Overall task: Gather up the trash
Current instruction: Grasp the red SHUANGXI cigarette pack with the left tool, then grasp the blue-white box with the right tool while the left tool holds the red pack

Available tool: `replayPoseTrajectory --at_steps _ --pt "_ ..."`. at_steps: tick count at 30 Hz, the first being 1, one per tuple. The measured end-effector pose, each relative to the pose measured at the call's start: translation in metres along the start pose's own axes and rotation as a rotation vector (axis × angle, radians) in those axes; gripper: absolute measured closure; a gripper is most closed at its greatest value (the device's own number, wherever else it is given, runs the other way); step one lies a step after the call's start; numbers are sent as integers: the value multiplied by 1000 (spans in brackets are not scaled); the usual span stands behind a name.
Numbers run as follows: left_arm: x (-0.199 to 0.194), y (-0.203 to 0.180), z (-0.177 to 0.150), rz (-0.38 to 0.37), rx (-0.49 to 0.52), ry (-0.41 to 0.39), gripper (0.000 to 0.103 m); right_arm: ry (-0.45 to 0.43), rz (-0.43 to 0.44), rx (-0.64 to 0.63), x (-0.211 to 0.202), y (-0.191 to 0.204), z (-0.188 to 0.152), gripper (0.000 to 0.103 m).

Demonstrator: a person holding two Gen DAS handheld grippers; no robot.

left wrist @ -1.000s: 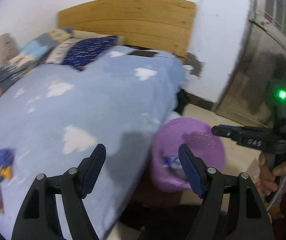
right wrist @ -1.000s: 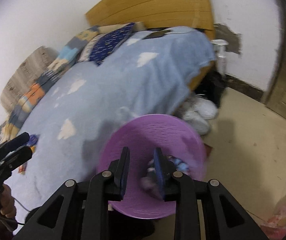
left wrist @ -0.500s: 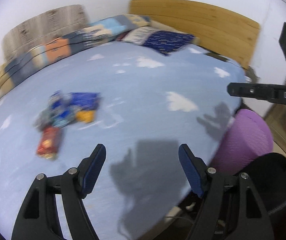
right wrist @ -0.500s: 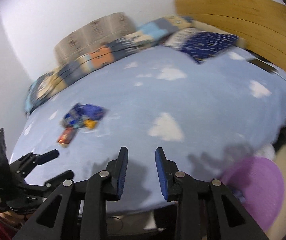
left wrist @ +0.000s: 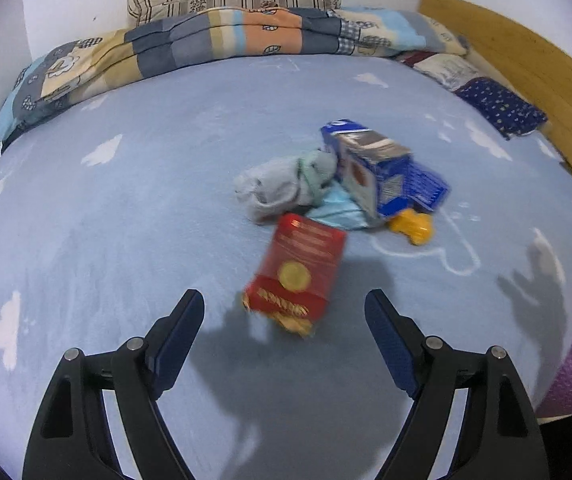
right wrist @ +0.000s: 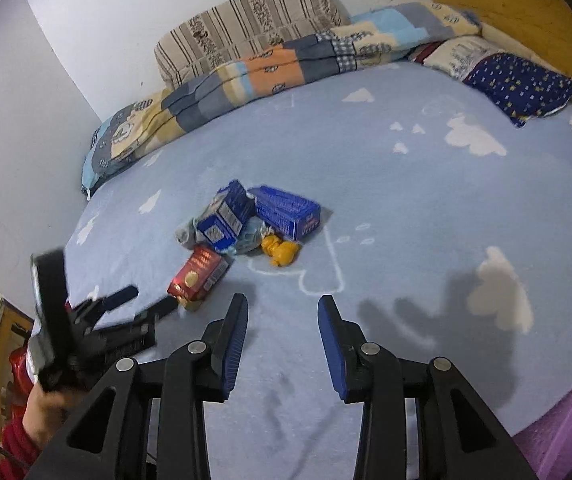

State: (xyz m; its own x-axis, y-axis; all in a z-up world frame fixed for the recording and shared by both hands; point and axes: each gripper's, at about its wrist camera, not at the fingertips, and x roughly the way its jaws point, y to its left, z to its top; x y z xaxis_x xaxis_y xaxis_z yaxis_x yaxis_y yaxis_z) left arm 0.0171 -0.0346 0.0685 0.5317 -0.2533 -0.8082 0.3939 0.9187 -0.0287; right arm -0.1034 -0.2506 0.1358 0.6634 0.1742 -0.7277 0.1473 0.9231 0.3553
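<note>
- Red carton (left wrist: 299,270) lies on the pale blue bed (left wrist: 126,208) at the centre of the left wrist view, the nearest piece of a small trash heap.
- Behind it, toward the upper right of that frame, sit a grey crumpled cloth or wrapper (left wrist: 286,184), a blue box (left wrist: 377,172), a light blue packet (left wrist: 337,210) and a yellow scrap (left wrist: 413,227), all touching or overlapping.
- Left gripper (left wrist: 284,322) is wide open and holds nothing; the red carton's near end lies just ahead of the fingertips and roughly midway between them.
- Its long axis runs almost straight away from the left gripper, tilted slightly to the right, so the jaws already span its short width; my judgement is that a short forward and downward push would bracket it.
- Right gripper (right wrist: 282,320) is also open, though less widely, and empty; in its view the red carton (right wrist: 198,276) lies to the upper left of the fingertips, off its line.
- Left gripper (right wrist: 142,300) shows at the lower left of the right wrist view, just beside the carton, so the left hand is clearly the nearer one.
- Purple bin (right wrist: 565,436) peeks in at the lower right corner, beside the bed edge and well apart from the heap.
</note>
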Motion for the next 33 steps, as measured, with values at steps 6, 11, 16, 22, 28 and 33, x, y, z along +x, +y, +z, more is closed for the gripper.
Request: replayPoseTrajectory --at_steps 6,11,16,22,28,33 --pt "42 -2 17 -6 52 26 21 20 -44 -1 7 -18 -4 65" --pt "62 -8 15 51 62 53 26 18 -37 7 6 -21 -2 65" --pt "58 -5 7 54 19 55 40 8 -14 -17 8 -11 3 65" --pt "15 7 1 64 -48 19 40 -8 29 -53 19 5 20 58" --pt "-48 18 1 116 -81 -44 40 70 90 -79 61 38 56 51" --pt "-76 31 -9 142 -124 -68 40 116 39 -147 111 77 80 51"
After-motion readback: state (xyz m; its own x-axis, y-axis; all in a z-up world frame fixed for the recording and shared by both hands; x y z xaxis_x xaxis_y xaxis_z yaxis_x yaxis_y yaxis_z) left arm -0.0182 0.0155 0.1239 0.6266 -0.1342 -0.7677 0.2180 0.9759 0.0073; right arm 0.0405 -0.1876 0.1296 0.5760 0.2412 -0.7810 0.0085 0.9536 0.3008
